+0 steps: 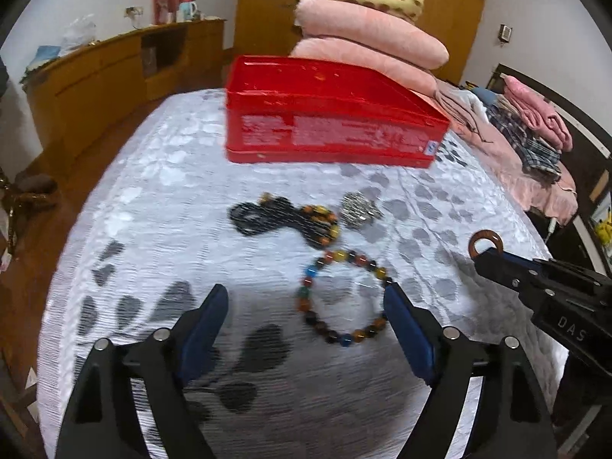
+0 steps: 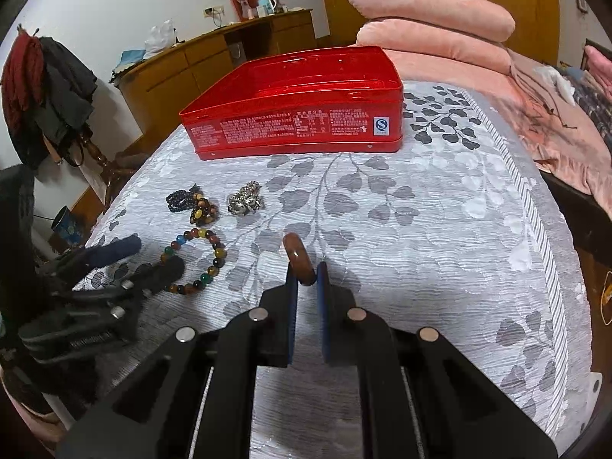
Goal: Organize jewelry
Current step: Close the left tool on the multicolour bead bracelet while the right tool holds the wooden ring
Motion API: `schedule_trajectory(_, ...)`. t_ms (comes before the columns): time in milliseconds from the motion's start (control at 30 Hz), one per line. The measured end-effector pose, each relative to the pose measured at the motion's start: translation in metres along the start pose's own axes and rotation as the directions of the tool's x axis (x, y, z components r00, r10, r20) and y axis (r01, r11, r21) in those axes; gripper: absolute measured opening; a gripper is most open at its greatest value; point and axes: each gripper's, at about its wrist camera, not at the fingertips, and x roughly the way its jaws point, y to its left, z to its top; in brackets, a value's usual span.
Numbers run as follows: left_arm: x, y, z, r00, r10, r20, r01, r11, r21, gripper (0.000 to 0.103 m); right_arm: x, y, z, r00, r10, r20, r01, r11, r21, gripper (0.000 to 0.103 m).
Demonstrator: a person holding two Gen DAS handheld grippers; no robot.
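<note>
A multicoloured bead bracelet [image 1: 344, 257] [image 2: 220, 252] lies on the grey leaf-patterned bedspread [image 2: 420, 229]. My left gripper [image 1: 306, 290] [image 2: 157, 253] stands open low over it, its right finger at the bracelet's right edge, pads not pressing. My right gripper [image 2: 306, 271] [image 1: 485, 254] is shut on a brown ring [image 2: 294, 246] [image 1: 486, 233], held upright above the spread to the bracelet's right. Behind lie a dark bead string [image 1: 260, 216] [image 2: 179, 199], an amber bead cluster [image 1: 321, 225] [image 2: 204, 210] and a silvery ornament [image 1: 357, 208] [image 2: 246, 199]. An open red tin [image 1: 332, 137] [image 2: 290, 126] stands beyond them.
Pink pillows [image 2: 432, 11] and folded clothes [image 1: 535, 122] are piled at the bed's far end and right side. A wooden cabinet [image 1: 99, 76] runs along the left wall. The bed's left edge drops to a wood floor [image 1: 34, 206].
</note>
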Motion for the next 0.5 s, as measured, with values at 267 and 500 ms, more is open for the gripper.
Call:
schedule_trajectory(267,0.008,0.005,-0.002,0.999,0.040,-0.020,-0.040,0.999,0.010,0.041,0.003,0.011,0.002,1.000,0.008,-0.010,-0.008,1.000,-0.022,0.009)
schedule_trajectory(500,0.005,0.018,-0.003,1.000,-0.024,-0.005,0.023,0.999,-0.045,0.008,0.003,0.017,0.004,1.000,0.003,-0.014,-0.004,1.000,-0.029,0.009)
